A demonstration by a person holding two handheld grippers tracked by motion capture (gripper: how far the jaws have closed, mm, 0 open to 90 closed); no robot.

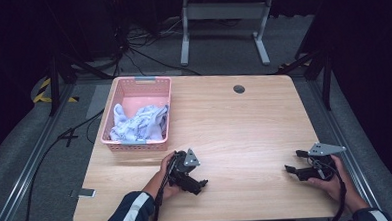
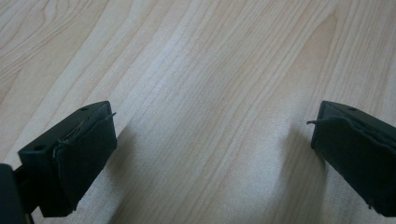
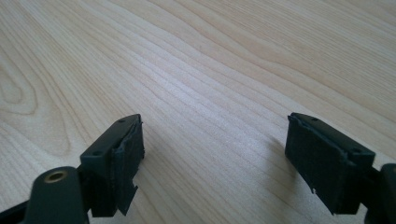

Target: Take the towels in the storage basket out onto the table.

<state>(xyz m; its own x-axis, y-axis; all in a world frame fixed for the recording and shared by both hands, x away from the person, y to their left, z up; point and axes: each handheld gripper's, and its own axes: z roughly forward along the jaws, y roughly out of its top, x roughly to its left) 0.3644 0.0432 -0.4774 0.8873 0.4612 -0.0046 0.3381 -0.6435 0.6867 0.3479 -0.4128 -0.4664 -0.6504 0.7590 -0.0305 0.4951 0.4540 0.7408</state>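
Note:
A pink basket (image 1: 114, 101) stands at the table's far left, with crumpled light blue and white cloth (image 1: 137, 124) inside it. My left gripper (image 1: 201, 185) rests low at the front of the table, just in front of the basket, its jaws wide apart. In the left gripper view the left gripper (image 2: 212, 154) is open over bare wood, nothing between its pads (image 2: 86, 161). My right gripper (image 1: 295, 161) sits near the front right edge, pointing left. The right gripper (image 3: 215, 163) is open too, with bare wood between its pads (image 3: 128, 163).
The wooden table (image 1: 235, 129) has a round cable hole (image 1: 239, 89) at its far side. A white table frame (image 1: 225, 24) stands on the grey floor behind. Cables and rails lie on the floor to the left.

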